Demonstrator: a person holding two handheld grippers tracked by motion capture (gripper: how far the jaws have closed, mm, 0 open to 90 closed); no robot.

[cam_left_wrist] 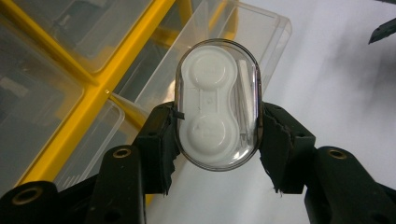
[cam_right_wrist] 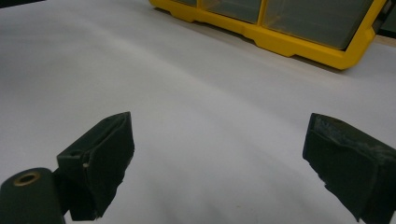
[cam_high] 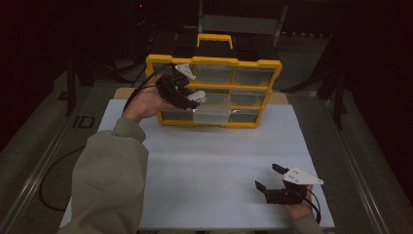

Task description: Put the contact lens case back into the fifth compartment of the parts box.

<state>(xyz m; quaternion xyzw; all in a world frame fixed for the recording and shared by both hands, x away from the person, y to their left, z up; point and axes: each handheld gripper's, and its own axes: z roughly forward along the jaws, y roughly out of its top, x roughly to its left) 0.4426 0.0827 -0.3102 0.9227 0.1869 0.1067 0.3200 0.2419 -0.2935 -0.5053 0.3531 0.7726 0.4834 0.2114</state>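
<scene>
Left gripper view: left gripper (cam_left_wrist: 217, 135) jaws clamp the contact lens case (cam_left_wrist: 217, 105) across its short width, long axis pointing toward the pulled-out clear drawer (cam_left_wrist: 261, 32) just beyond. Right gripper (cam_high: 276, 176) rests agape, far off on the tabletop (cam_high: 214, 161).

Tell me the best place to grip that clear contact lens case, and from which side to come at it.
Grip the contact lens case across its two long flat sides near one rounded end, as the left gripper holds it now. The narrow width fits between the fingers; the domed ends look likely to slip.
</scene>
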